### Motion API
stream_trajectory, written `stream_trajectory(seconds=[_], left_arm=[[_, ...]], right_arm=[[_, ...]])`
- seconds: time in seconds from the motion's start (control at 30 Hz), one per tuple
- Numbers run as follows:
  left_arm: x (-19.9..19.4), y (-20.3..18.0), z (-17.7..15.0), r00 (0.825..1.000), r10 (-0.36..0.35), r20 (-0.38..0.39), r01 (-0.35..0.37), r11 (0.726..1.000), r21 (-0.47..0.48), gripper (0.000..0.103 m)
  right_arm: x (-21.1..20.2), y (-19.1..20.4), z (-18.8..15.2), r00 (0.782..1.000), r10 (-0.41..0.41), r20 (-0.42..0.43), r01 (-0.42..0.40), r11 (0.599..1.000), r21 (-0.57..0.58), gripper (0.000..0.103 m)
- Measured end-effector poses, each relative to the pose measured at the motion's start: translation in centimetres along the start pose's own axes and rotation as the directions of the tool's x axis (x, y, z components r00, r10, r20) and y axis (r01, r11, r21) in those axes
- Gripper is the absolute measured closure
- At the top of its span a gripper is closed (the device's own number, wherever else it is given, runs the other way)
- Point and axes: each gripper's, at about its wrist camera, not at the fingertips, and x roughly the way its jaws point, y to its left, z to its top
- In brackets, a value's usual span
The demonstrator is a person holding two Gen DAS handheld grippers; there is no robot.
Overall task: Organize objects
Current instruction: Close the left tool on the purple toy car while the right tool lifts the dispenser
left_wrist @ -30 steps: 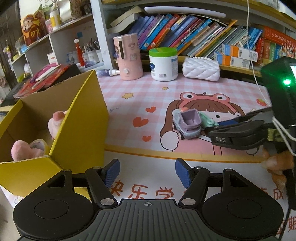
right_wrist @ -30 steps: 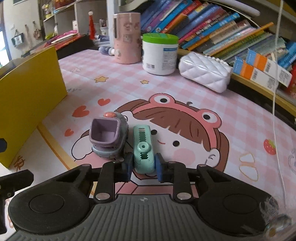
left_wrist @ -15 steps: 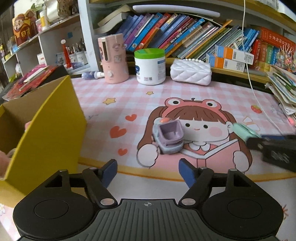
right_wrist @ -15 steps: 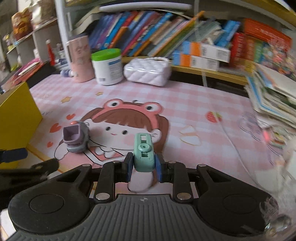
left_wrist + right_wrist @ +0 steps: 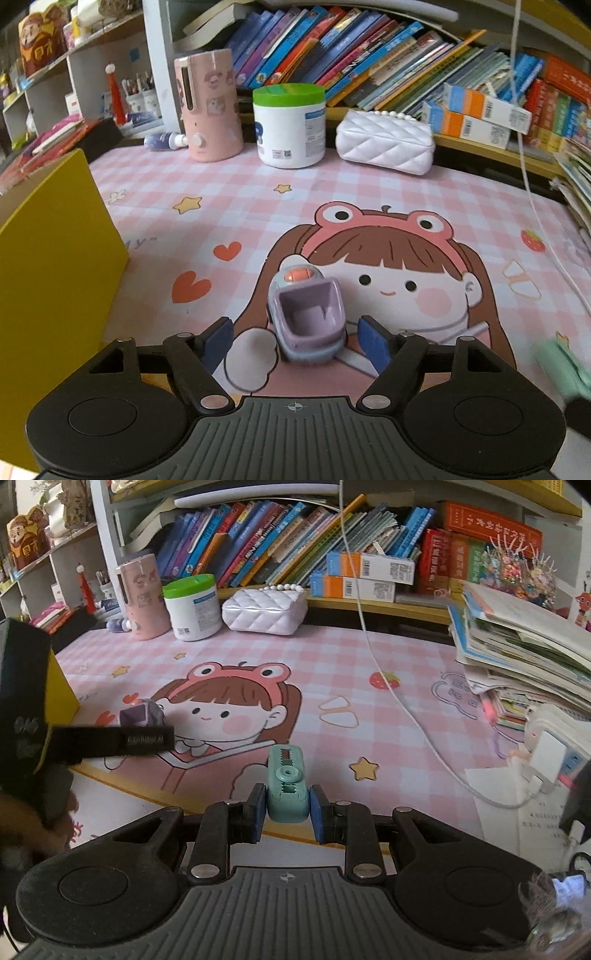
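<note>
The left gripper [image 5: 295, 338] has its fingers spread around the purple toy [image 5: 306, 321]; closing off-centre could tip it. The right gripper [image 5: 287, 806] pinches the green toy [image 5: 287, 784], which may slip.

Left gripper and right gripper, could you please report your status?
Left gripper open around purple toy car. Right gripper shut on green toy. Nothing in the way.

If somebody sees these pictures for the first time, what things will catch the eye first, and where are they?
The big cartoon girl with a frog hat printed on the pink checked mat fills the middle of the desk. On it stands a purple toy car, between the open fingers of the left claw, untouched. The right claw is shut on a mint green toy, lifted above the mat.
</note>
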Motion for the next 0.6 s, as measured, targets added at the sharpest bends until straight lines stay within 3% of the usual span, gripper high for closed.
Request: stream_trajectory(seconds=[0.13, 0.27, 0.33, 0.6], left_arm=[[0.9, -0.2, 0.5, 1.0, 0.007, 0.0, -0.007, 1.0, -0.008, 0.031], [1.5, -0.3, 0.5, 1.0, -0.017, -0.009, 0.017, 1.0, -0.007, 0.058], [1.2, -0.4, 0.5, 1.0, -0.017, -0.003, 0.017, 1.0, 0.009, 0.064], [-3.3, 0.8, -0.1, 0.995, -0.066, 0.069, 0.063, 0.997, 0.046, 0.064]], right_arm=[[-0.3, -0.1, -0.2, 1.0, -0.021, -0.01, 0.021, 1.0, 0.002, 0.08], [-0.5, 0.1, -0.4, 0.999, -0.039, -0.019, 0.039, 0.999, 0.002, 0.08], [-0.6, 0.2, -0.4, 0.999, -0.049, -0.019, 0.049, 0.999, 0.0, 0.08], [-0.8, 1.0, -0.1, 0.996, -0.084, -0.014, 0.084, 0.996, 0.018, 0.08]])
